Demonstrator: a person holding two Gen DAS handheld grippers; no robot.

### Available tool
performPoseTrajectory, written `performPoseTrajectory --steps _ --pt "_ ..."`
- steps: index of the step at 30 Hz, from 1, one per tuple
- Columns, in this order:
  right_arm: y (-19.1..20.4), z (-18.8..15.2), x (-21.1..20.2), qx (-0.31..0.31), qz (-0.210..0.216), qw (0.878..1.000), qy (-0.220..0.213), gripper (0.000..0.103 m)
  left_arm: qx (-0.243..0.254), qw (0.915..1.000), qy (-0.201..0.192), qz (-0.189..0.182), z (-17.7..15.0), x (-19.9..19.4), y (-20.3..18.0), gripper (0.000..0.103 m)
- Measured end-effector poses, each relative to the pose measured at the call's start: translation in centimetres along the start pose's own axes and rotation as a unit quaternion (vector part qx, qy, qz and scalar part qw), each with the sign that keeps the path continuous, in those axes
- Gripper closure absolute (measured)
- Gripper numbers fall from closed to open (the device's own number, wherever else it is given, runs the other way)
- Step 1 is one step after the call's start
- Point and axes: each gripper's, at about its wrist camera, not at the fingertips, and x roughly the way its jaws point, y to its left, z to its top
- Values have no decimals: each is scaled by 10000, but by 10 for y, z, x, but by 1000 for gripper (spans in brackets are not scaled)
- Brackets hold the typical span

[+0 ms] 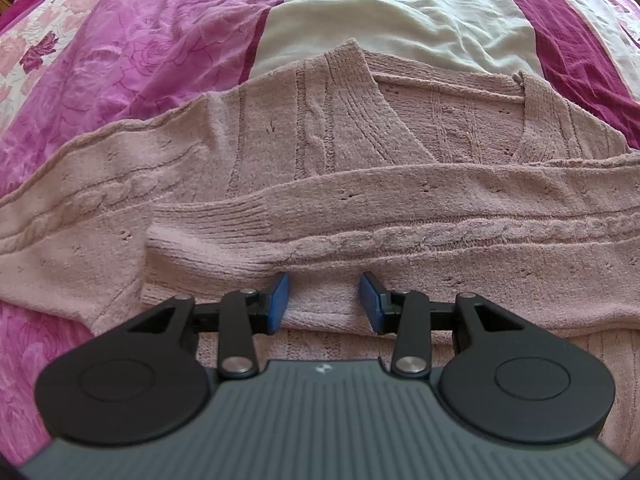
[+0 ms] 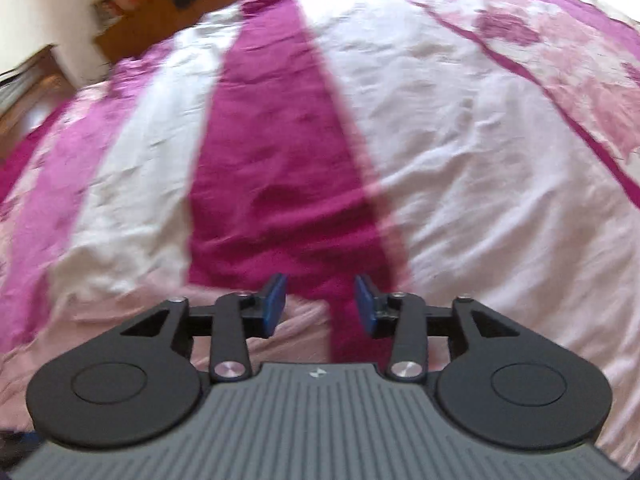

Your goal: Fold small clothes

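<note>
A dusty-pink cable-knit cardigan (image 1: 320,152) lies spread on the bed, collar at the far side. One sleeve (image 1: 400,232) is folded across the body from the right. My left gripper (image 1: 324,300) hovers open just above the near part of the knit, its blue pads (image 1: 278,300) apart with nothing pinched between them. In the right wrist view, my right gripper (image 2: 320,300) is open over the bedspread, and a pale pink edge of the cardigan (image 2: 296,320) shows under its left finger. That view is blurred by motion.
The bedspread (image 1: 160,40) has magenta, cream and rose-print stripes and stretches far beyond the cardigan. Wooden furniture (image 2: 160,12) and a strip of floor (image 2: 24,92) lie past the bed's far left edge in the right wrist view.
</note>
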Motion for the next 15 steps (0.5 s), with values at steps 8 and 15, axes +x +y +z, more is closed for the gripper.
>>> performPoseTrajectory --steps 8,15 --pt "54 -60 -10 -602 186 9963 585 46 -6 10000 -15 31 2 -9 3 61" --pt "85 -94 -33 -123 292 9967 744 35 -155 9998 -24 109 0 -26 24 61"
